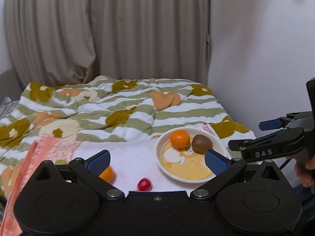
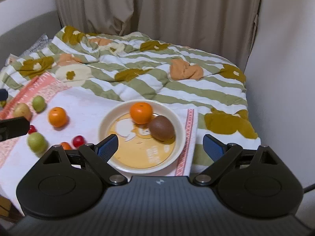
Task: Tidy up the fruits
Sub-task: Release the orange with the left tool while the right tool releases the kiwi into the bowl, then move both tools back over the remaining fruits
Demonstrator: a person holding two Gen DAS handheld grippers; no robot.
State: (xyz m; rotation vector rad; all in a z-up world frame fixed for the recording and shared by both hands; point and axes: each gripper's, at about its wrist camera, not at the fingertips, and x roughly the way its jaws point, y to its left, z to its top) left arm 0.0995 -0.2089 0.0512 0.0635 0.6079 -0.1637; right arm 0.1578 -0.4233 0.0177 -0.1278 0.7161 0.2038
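Both the left gripper (image 1: 157, 162) and right gripper (image 2: 160, 146) are gaping wide and holding nothing above the plate (image 2: 118, 110) (carrying an orange (image 2: 141, 113) and kiwi (image 2: 161, 130)).

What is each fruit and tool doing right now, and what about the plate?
Plate: upright on the towel, holding two fruits.
Orange in the plate: whole, touching the kiwi.
Kiwi: whole, lying in the plate.
Orange on the towel: whole, outside the plate.
Green fruits: loose on the towel.
Red fruit: loose on the towel.
Left tool: open, empty.
Right tool: open, empty.
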